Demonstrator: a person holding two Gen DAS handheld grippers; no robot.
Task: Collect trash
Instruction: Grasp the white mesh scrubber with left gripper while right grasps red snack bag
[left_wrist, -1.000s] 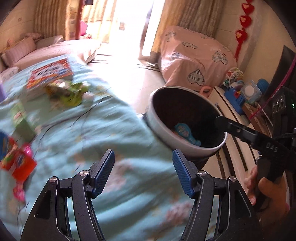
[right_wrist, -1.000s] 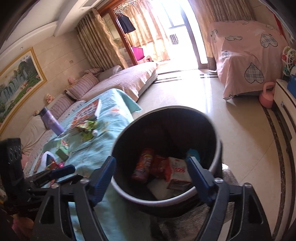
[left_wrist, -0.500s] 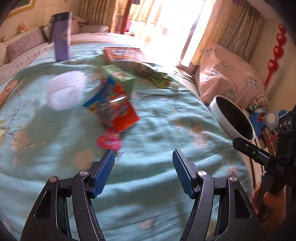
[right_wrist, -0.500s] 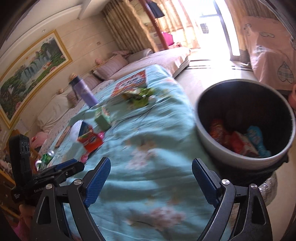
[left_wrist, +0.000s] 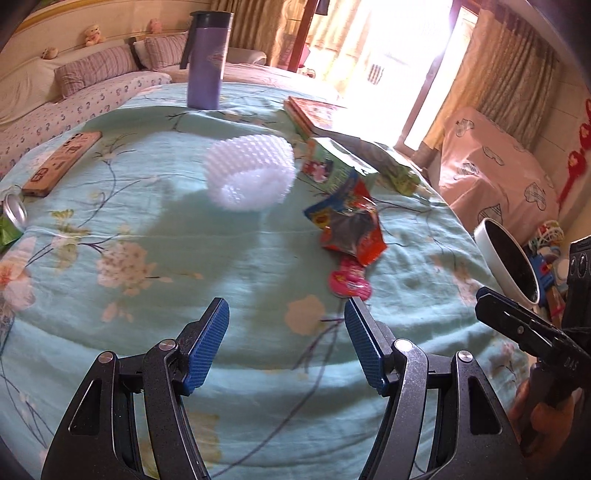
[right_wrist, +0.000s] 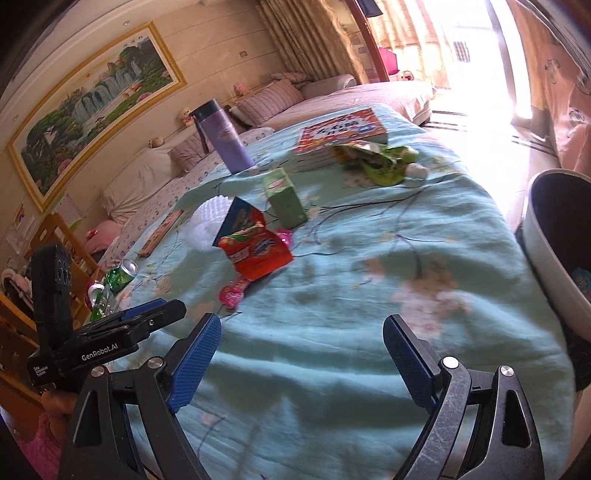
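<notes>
Left wrist view: trash lies scattered on a table under a teal floral cloth (left_wrist: 229, 258). Red-orange snack wrapper (left_wrist: 351, 225) crumpled right of centre, a small pink wrapper (left_wrist: 349, 282) touching its near edge. White foam fruit net (left_wrist: 249, 171) just left of the wrapper, apart from it. Green carton (left_wrist: 334, 166) behind the wrapper, tipped over. Green crumpled bag (left_wrist: 399, 173) further back right, beside a stack of picture books (left_wrist: 317, 114). Trash bin (left_wrist: 508, 258), white rim and dark inside, sits off the table's right edge.

Left gripper (left_wrist: 286, 341) hangs above bare cloth, near side of the pink wrapper; blue pads spread, nothing between them. Right gripper's black finger and a hand on its handle show at the right edge.

Right wrist view: same pile seen from the other side. Red-orange snack wrapper (right_wrist: 253, 247) with the pink wrapper (right_wrist: 232, 291) in front of it, foam net (right_wrist: 207, 221) behind left, green carton (right_wrist: 284, 201) upright-ish behind, green bag (right_wrist: 376, 158) against the books (right_wrist: 341, 129). Bin (right_wrist: 554, 254) at right edge, something blue inside. Right gripper (right_wrist: 303, 354) above empty cloth, well short of the pile; its jaws have just been opening, stand wide, nothing between them.

Others: purple tumbler (left_wrist: 207, 59) upright at the far side, wooden board (left_wrist: 61, 162) at left, green can (left_wrist: 11, 221) lying at the left edge. Sofa with striped pillows (left_wrist: 96, 68) behind.
</notes>
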